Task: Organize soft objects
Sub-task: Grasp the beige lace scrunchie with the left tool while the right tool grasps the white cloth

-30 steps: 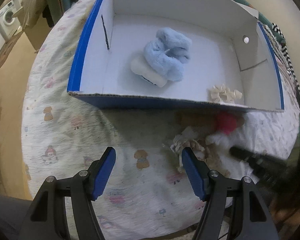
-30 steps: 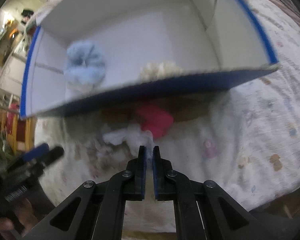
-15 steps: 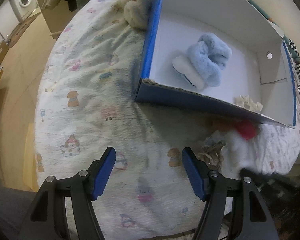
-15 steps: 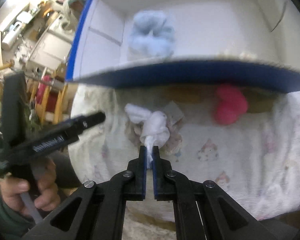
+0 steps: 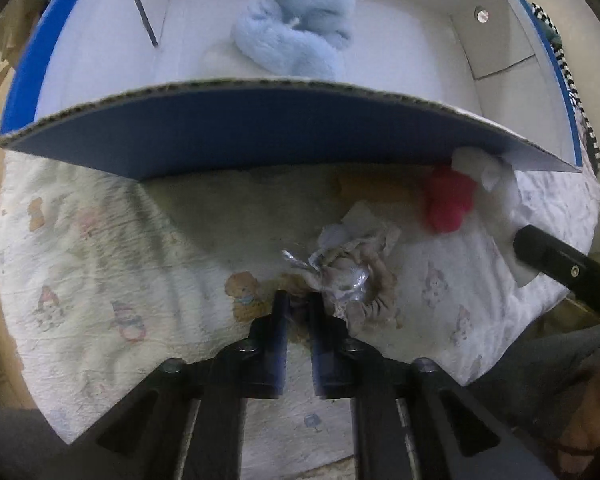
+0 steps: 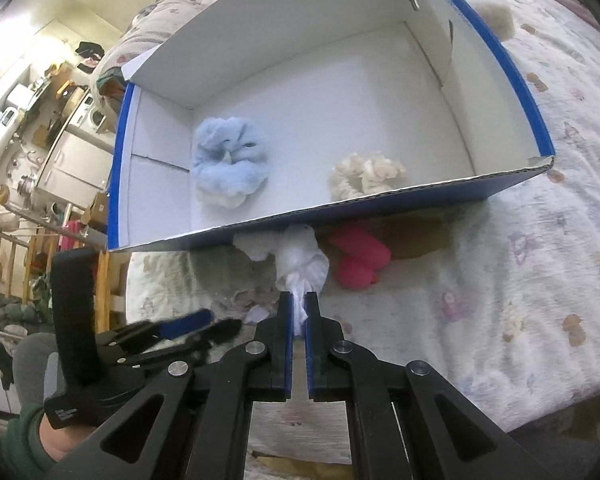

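Since half a second ago, your left tool has gone from wide open to nearly closed, its jaws now narrow and pinching the near edge of the beige scrunchie, which lies on the bed sheet in front of the box. The grip looks just made; the scrunchie has not yet left the sheet.

Your right tool is clamped on the tail of the white soft item, as it was a second ago, but the item now hangs up against the box's near wall rather than resting clear of it.

Judgement: both remaining pieces are in hand, so lifting over the near wall comes next.

Orientation: the white item's long axis runs from the right tool's tips toward the box, its bulk at the box end. The scrunchie is a crumpled ring, with no clear axis.

Inside the box sit the blue fluffy item and the cream scrunchie. The red plush lies just in front of the near wall.
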The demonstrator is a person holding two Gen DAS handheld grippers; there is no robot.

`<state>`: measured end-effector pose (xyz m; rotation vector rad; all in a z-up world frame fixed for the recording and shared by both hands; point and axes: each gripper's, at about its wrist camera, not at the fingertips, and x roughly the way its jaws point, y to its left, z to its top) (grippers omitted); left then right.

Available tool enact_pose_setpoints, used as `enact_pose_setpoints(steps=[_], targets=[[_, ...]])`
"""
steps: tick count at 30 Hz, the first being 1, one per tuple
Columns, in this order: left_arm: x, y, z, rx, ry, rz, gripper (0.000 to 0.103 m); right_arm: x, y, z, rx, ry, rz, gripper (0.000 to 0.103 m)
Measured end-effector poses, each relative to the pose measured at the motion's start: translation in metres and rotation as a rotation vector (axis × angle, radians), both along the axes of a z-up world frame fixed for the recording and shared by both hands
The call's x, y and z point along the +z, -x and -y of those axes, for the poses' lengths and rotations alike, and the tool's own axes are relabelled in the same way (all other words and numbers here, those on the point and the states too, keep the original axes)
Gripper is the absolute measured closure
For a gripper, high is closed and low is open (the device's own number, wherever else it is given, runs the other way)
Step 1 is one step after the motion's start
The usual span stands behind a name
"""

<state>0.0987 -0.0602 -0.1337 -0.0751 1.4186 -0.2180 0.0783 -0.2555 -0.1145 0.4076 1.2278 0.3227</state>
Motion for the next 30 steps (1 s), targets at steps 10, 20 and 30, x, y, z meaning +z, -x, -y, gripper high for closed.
enact_pose_setpoints(steps=[10,20,30], targets=[[0.037,0.016,-0.031,0.043,0.006,0.109,0.095,-0.002,-0.006,0.008,-0.007,-0.008,-0.014,0.096],[0.064,0.034,-0.059,0.071,-0.009,0.19,0.095,0.002,-0.001,0.002,0.021,-0.002,-0.009,0.096],[0.128,0.054,-0.042,0.018,-0.026,0.329,0.095,0.032,0.023,-0.005,0.058,-0.073,0.04,0.096]])
